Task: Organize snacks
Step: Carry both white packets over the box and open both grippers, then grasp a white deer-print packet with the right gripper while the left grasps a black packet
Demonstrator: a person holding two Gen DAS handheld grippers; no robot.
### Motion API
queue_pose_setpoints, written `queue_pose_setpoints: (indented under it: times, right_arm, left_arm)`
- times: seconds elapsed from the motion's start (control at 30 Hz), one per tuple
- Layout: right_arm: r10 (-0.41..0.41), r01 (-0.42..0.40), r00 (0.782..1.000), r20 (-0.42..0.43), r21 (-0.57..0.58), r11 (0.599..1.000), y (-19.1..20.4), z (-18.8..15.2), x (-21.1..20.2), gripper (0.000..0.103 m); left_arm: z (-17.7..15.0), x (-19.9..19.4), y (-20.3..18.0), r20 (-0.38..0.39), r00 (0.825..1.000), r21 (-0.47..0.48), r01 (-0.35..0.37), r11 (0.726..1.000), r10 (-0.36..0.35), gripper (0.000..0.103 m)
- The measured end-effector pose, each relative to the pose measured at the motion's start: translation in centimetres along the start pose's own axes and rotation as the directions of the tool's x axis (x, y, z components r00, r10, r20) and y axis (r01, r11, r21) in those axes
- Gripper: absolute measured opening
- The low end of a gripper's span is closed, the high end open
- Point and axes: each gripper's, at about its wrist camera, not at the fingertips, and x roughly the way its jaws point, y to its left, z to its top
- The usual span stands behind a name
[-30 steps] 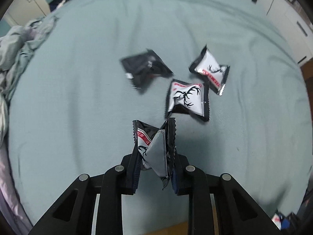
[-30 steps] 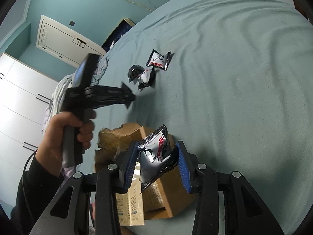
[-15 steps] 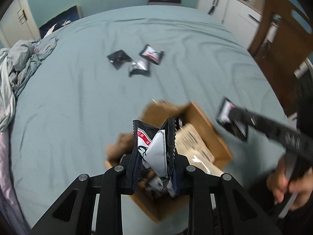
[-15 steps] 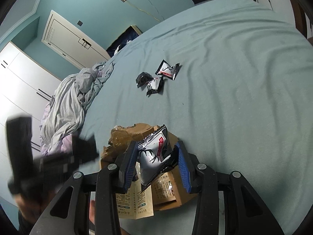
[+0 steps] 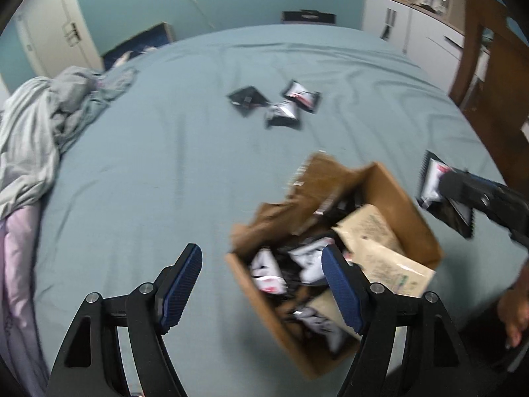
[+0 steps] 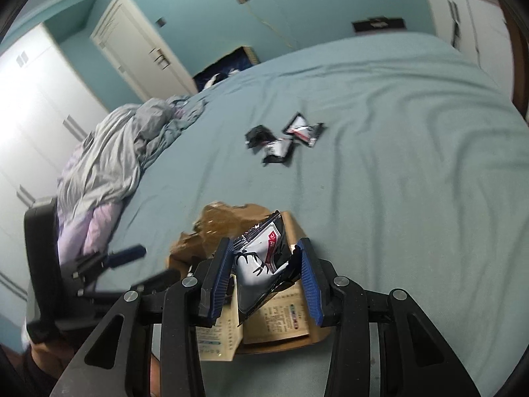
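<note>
Left wrist view: the left tool (image 5: 261, 263) stands wide open with nothing between its blue pads, above the near edge of the open brown cardboard box (image 5: 334, 251) at four o'clock on the teal bed (image 5: 148, 172). Three loose black-and-white snack packets (image 5: 276, 104) lie together at twelve o'clock, well apart from the box.

Right wrist view: the right tool (image 6: 263, 259) pinches a black-and-silver antler-print snack packet (image 6: 259, 258) above the box, by its edges only. Released off-centre, the packet could catch the torn flap (image 6: 224, 221) and slide onto the bed.
</note>
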Motion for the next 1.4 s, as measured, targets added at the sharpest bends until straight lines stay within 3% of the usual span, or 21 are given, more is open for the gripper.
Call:
queue_pose_setpoints:
  times: [0.2, 0.27, 0.33, 0.43, 0.6, 0.67, 0.7, 0.77, 0.8, 0.87, 0.93, 1.0, 1.27, 1.4]
  right_arm:
    - [0.017, -0.018, 1.0, -0.012, -0.114, 0.993, 2.5, -0.5, 0.8, 0.043]
    - [0.014, -0.015, 1.0, -0.008, -0.119, 0.993, 3.0, -0.5, 0.8, 0.054]
    - [-0.033, 0.034, 0.999, 0.005, -0.107, 0.994, 2.9, -0.4, 0.9, 0.083]
    - [-0.109, 0.114, 0.992, 0.058, -0.09, 0.989, 2.7, -0.3, 0.7, 0.085]
    - [-0.17, 0.174, 0.978, 0.122, -0.023, 0.984, 1.9, 0.0, 0.2, 0.085]
    - [-0.25, 0.259, 0.947, 0.202, -0.019, 0.966, 1.9, 0.1, -0.5, 0.085]
    - [-0.309, 0.324, 0.92, 0.241, -0.026, 0.946, 1.9, 0.2, -0.9, 0.085]
    - [-0.385, 0.41, 0.885, 0.262, -0.048, 0.911, 1.9, 0.4, -1.1, 0.085]
    - [-0.397, 0.422, 0.882, 0.256, -0.05, 0.905, 1.7, 0.5, -1.1, 0.085]
    - [-0.37, 0.381, 0.903, 0.217, -0.01, 0.924, 0.7, 0.9, -0.8, 0.085]
    - [-0.297, 0.293, 0.945, 0.14, 0.045, 0.955, -0.7, 1.8, 0.0, 0.085]
    - [-0.255, 0.249, 0.964, 0.08, 0.075, 0.966, -1.8, 3.0, 0.9, 0.085]
    - [-0.301, 0.301, 0.953, -0.015, 0.071, 0.951, -5.5, 7.9, 5.3, 0.085]
    - [-0.26, 0.267, 0.962, -0.083, 0.089, 0.96, -6.5, 10.8, 8.8, 0.085]
  left_arm:
    - [0.2, -0.9, 1.9, 0.038, 0.999, -0.077, -0.005, 0.997, 0.008, 0.075]
    - [0.2, -1.1, 2.1, 0.046, 0.999, -0.086, -0.001, 0.996, 0.005, 0.075]
    - [0.2, -1.1, 2.1, 0.046, 0.999, -0.086, -0.001, 0.996, 0.005, 0.075]
    - [0.2, -1.0, 2.0, 0.044, 0.999, -0.088, 0.002, 0.996, 0.002, 0.075]
    - [0.1, -1.0, 1.7, 0.032, 0.999, -0.092, 0.015, 0.996, -0.012, 0.076]
    - [0.0, -0.9, 1.5, 0.027, 1.0, -0.085, 0.011, 0.996, -0.009, 0.076]
    - [0.0, -0.9, 1.4, 0.025, 1.0, -0.082, 0.011, 0.997, -0.009, 0.076]
    - [0.1, -0.8, 1.2, 0.022, 1.0, -0.08, 0.013, 0.997, -0.011, 0.076]
    - [0.2, -0.8, 1.1, 0.022, 1.0, -0.081, 0.015, 0.997, -0.013, 0.076]
    - [0.3, -0.7, 1.0, 0.022, 1.0, -0.086, 0.017, 0.996, -0.015, 0.076]
    - [0.5, -0.6, 0.7, 0.018, 1.0, -0.086, 0.024, 0.996, -0.022, 0.076]
    - [0.5, -0.5, 0.5, 0.02, 1.0, -0.078, 0.026, 0.997, -0.024, 0.076]
    - [1.1, 0.9, 0.2, -0.01, 1.0, -0.07, 0.025, 0.997, -0.025, 0.076]
    - [1.2, 1.2, 0.4, -0.026, 0.999, -0.07, 0.034, 0.997, -0.036, 0.076]
